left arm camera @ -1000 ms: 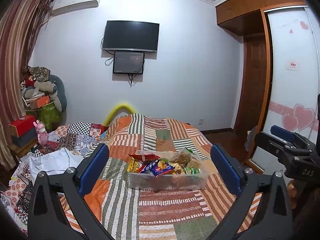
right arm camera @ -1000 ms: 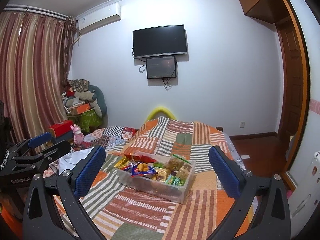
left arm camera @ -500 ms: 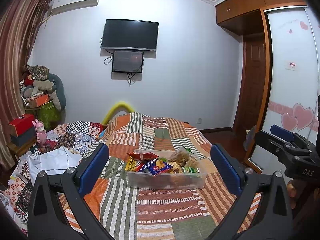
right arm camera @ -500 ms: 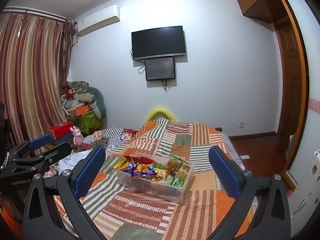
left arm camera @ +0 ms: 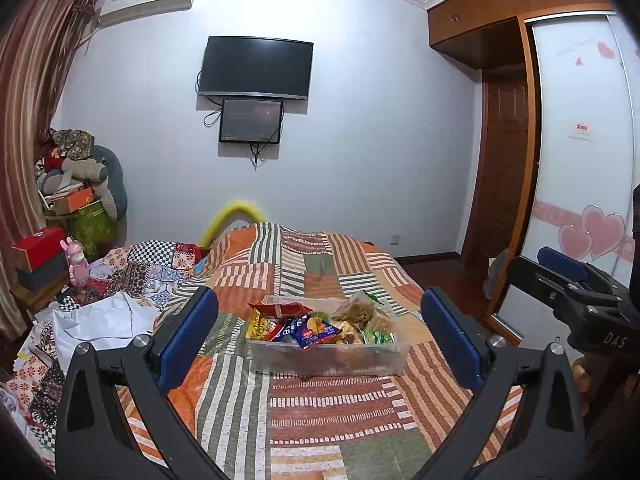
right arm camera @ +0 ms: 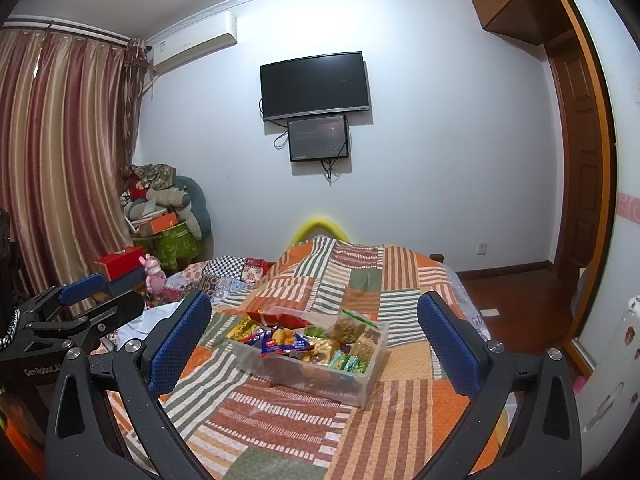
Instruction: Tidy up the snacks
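Observation:
A clear plastic box (left arm camera: pixel 320 358) (right arm camera: pixel 370 376) full of mixed snack packets sits in the middle of a bed with a striped patchwork cover. A red packet (left arm camera: pixel 280 309) (right arm camera: pixel 280 317) and a blue packet (left arm camera: pixel 310 332) (right arm camera: pixel 280 345) lie on top of the pile. My left gripper (left arm camera: pixel 320 336) is open and empty, held above the bed short of the box. My right gripper (right arm camera: pixel 314 340) is open and empty, also short of the box. Each gripper shows at the edge of the other's view, the right gripper at the right of the left wrist view (left arm camera: pixel 568 280).
The patchwork bed cover (left arm camera: pixel 332 412) (right arm camera: pixel 304 412) spreads around the box. Crumpled white cloth and quilts (left arm camera: pixel 104 316) lie at the bed's left. A red box (left arm camera: pixel 38 242) and a pink doll (left arm camera: pixel 78 264) stand at far left. A wardrobe (left arm camera: pixel 580 160) lines the right wall.
Both grippers have risen and tilted slightly, so the box sits a little lower and farther in both views. Both stay open and empty.

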Motion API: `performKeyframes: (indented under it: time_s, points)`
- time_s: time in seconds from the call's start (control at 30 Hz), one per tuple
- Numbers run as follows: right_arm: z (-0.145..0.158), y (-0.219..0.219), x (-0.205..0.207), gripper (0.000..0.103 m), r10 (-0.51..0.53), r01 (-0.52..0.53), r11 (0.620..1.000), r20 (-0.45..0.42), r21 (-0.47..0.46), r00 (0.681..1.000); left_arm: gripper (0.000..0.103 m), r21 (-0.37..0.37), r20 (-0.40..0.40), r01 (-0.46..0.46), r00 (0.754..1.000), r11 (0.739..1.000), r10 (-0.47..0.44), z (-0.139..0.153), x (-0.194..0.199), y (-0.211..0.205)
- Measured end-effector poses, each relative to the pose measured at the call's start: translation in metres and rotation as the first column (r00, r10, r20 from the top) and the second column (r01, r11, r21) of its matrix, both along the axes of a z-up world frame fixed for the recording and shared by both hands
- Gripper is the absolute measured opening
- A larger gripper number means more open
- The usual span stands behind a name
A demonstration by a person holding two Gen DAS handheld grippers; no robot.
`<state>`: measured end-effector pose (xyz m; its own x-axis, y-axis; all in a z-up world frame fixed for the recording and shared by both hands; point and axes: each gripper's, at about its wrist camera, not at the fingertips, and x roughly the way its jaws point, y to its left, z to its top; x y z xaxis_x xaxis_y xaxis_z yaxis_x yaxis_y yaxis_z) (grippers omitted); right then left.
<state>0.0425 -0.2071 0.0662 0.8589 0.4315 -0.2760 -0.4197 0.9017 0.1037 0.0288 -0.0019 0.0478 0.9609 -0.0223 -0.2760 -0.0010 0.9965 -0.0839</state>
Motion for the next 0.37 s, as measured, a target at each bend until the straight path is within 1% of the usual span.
performKeyframes:
  time_s: [0.37]
  points:
    - [0.0012,0.0019,0.0008,0.103,0.0,0.0,1.0,-0.001,0.003,1.0,0.103,-0.019,-0.014,0.006,1.0,1.0,-0.006,-0.0005,0.0025,0.0017]
